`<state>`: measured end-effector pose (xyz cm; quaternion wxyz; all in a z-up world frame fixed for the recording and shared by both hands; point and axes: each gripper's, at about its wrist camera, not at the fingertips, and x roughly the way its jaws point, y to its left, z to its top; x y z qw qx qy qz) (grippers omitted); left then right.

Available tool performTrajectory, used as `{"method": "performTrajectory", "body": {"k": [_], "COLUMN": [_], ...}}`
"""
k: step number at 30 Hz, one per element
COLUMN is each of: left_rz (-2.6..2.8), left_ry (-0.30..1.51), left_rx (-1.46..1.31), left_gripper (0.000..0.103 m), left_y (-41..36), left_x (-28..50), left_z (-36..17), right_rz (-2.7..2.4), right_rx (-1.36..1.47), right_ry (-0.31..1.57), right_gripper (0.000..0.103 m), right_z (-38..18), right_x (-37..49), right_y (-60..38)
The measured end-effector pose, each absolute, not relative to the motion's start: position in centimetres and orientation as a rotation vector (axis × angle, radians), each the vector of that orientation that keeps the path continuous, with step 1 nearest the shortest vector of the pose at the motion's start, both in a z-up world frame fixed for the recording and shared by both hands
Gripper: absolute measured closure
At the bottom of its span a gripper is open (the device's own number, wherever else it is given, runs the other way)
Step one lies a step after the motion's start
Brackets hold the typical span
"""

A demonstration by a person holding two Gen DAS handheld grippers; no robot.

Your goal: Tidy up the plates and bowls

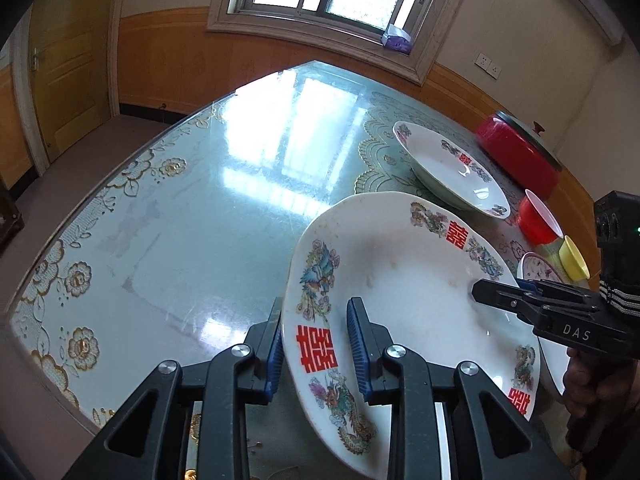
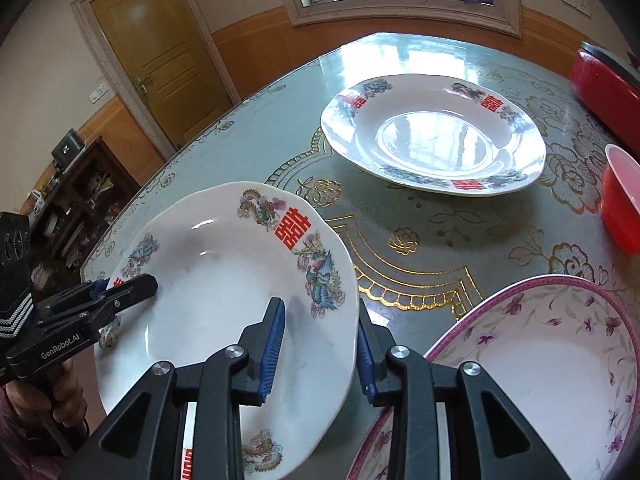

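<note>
Above a glass-topped floral table (image 2: pixel 420 240), the left gripper (image 1: pixel 316 344) and right gripper (image 2: pixel 320 340) each straddle opposite rims of a tilted white porcelain plate with dragon-and-phoenix decoration (image 2: pixel 224 280), jaws narrow around its edges, beside a pink-rimmed floral dish (image 2: pixel 560 360).

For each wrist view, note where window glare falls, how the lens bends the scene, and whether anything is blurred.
Left wrist view: window glare whitens the glass tabletop; the fisheye bows the table edge and door; the held plate is sharp. Right wrist view: the window reflects in the far plate, its panes overexposed; black corners, curved walls; no evident blur.
</note>
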<state>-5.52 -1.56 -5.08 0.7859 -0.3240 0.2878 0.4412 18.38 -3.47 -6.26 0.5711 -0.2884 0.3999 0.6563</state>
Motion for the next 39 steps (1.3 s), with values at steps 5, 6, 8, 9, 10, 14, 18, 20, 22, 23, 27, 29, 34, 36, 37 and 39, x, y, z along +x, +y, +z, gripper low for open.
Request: {"method": "performTrajectory", "body": {"k": [5,6,8,9,10,14,18,20,22,23,27,29,34,36,37,39], "left_rz": [0.947,0.935,0.908,0.932,0.937,0.947,0.955,0.947,0.944,0.943,0.920,0.897,0.801,0.751,0.725,0.677], "left_ry": [0.629,0.635,0.639,0.643,0.643,0.590,0.582,0.574,0.575,0.576,0.574,0.576,0.577,0.584,0.588,0.597], "left_rx": [-0.653,-0.661,-0.679,-0.654,-0.651,-0.709,-0.698,-0.698,-0.677,-0.665,-0.617,-0.587,-0.528,-0.507,-0.500,-0.480], "left_gripper": [0.070,0.070,0.071,0.071,0.072,0.078,0.078,0.077,0.077,0.077,0.077,0.077,0.077,0.077,0.077,0.076], "left_y": [-3.0,-3.3,-3.8,-4.1,-4.3,-4.4,-4.5,-4.6,-4.7,-4.7,-4.9,-5.0,-5.1,-5.1,-5.2,-5.5], "left_x": [-6.0,-6.0,-5.9,-5.7,-5.7,-6.4,-6.2,-6.1,-5.7,-5.5,-4.4,-3.4,-0.2,1.5,2.3,4.0], "left_z": [-4.8,-5.2,-5.9,-5.8,-5.9,-5.6,-4.9,-4.6,-4.2,-4.1,-3.1,-2.4,-1.0,-0.7,-0.6,-0.5], "right_rz": [1.592,1.600,1.620,1.620,1.615,1.607,1.616,1.613,1.610,1.607,1.584,1.558,1.470,1.430,1.405,1.357], "right_rx": [-0.811,-0.825,-0.829,-0.824,-0.817,-0.768,-0.746,-0.728,-0.710,-0.702,-0.660,-0.631,-0.550,-0.519,-0.504,-0.479], "right_ry": [0.884,0.876,0.860,0.854,0.844,0.874,0.871,0.871,0.872,0.867,0.842,0.829,0.812,0.817,0.821,0.827], "right_gripper": [0.067,0.067,0.068,0.068,0.068,0.072,0.073,0.073,0.073,0.073,0.073,0.073,0.073,0.073,0.073,0.073], "right_z": [-6.3,-6.3,-6.4,-6.4,-6.4,-6.3,-5.9,-5.7,-5.6,-5.4,-4.5,-3.8,-2.2,-1.8,-1.6,-1.4], "right_x": [17.8,17.7,17.6,17.5,17.5,18.0,17.9,18.2,18.5,18.6,19.4,20.1,22.5,23.9,24.6,25.8], "right_y": [-3.6,-3.7,-3.9,-3.9,-3.9,-4.0,-4.1,-4.4,-4.7,-5.0,-6.2,-6.9,-9.8,-11.3,-12.0,-13.4]}}
